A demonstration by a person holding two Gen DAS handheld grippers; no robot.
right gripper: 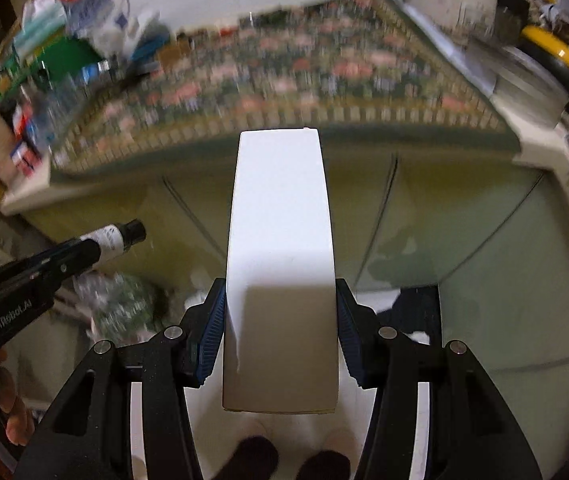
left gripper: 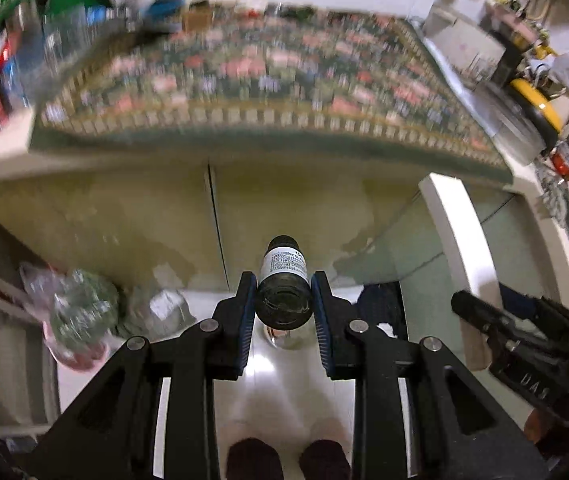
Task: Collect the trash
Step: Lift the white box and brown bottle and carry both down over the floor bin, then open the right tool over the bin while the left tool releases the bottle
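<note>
Below, floral cloth (left gripper: pixel 268 76), green cabinet doors (left gripper: pixel 124 216), plastic bags (left gripper: pixel 80 312); bottle (left gripper: pixel 284 280), white box (right gripper: pixel 280 264) gripped

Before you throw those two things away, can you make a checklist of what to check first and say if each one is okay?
1. Left hand-held gripper has hold of the dark bottle: ok, both pads press its sides.
2. Bottle cap is on: ok, a dark cap shows at its far end.
3. Right hand-held gripper has hold of the white box: ok, pads sit against both sides.
4. The two grippers stay apart: ok, there is a gap between them.
5. A bin is ready: cannot tell; only a blurry plastic bag lies on the floor to the left.
6. Bottle is empty: cannot tell.
</note>
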